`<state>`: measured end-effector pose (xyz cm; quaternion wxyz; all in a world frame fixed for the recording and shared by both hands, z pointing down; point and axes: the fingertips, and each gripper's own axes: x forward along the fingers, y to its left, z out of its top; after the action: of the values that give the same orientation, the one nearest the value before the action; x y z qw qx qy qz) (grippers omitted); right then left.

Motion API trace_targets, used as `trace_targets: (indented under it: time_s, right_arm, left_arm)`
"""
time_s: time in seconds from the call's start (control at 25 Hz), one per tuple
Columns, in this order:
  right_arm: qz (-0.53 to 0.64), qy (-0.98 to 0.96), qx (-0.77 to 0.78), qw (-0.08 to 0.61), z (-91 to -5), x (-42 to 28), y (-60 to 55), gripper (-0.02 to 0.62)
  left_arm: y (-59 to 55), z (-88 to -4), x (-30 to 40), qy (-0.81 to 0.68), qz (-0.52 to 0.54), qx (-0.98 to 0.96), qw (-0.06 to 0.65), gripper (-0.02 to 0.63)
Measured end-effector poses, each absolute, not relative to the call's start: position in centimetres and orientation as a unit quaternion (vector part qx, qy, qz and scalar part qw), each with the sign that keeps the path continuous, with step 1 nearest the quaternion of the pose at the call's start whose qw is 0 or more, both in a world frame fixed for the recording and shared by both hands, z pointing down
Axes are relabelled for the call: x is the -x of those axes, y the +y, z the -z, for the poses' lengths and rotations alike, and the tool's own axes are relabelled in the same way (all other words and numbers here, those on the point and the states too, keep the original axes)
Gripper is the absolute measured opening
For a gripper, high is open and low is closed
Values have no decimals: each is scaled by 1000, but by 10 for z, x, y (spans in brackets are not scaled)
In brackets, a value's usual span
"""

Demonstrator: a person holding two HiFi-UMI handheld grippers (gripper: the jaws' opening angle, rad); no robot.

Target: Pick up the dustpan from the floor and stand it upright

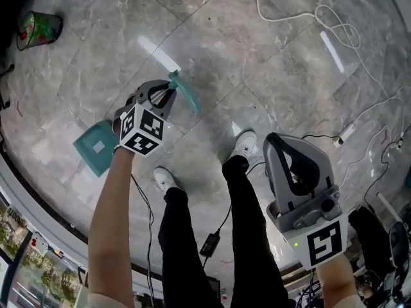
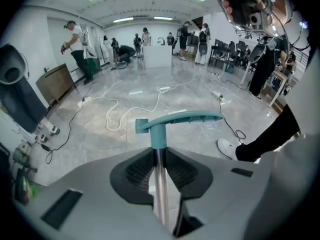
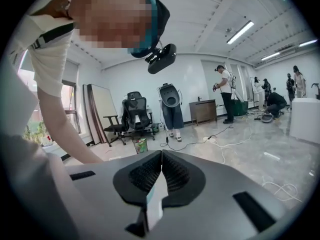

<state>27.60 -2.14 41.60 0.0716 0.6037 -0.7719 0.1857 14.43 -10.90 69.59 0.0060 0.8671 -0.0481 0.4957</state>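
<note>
The teal dustpan [image 1: 96,147] hangs off the floor at the lower left of the head view. Its thin metal pole runs up to a teal grip [image 1: 186,92]. My left gripper [image 1: 168,88] is shut on that pole just below the grip. In the left gripper view the silver pole [image 2: 160,189] passes between the ribbed pads and the teal grip [image 2: 180,120] lies crosswise beyond the tips of the left gripper [image 2: 159,151]. My right gripper [image 1: 273,140] is raised at the right, apart from the dustpan. The right gripper [image 3: 161,154] has its tips together and nothing in them.
The person's legs and white shoes [image 1: 244,143] stand on the grey marble floor between the grippers. A green bin [image 1: 38,29] sits at the far left, white cable [image 1: 289,11] loops across the top, and a black adapter [image 1: 210,242] lies by the feet. Several people stand across the room.
</note>
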Motion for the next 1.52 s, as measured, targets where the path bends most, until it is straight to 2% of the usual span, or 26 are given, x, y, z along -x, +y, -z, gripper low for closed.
trace_targets:
  time_s: [0.24,0.52,0.88,1.24,1.52]
  right_arm:
    - [-160,-782,-601,47,-366,-172,-27,17]
    - [-156,-817,-553,44,-325,-17,-26,17]
    - [-144,-859,-486,69,-301,127,-17,17]
    - [-141,-889,-422,106,-300,214,0,17]
    - [-140,-901,-397,109,-298,257,-3,17]
  left_arm:
    - [-116,-596,-67,-77,-412,-908,4,81]
    - [-88,-492,66,-92,-300,-949,-9,81]
    - [-72,-424,215,-175,-221,-959,-31,81]
    - [-66,-405,328,-278,-187,-942,-16,81]
    - [-52,-404,345,-306,-168,-937,-17,81]
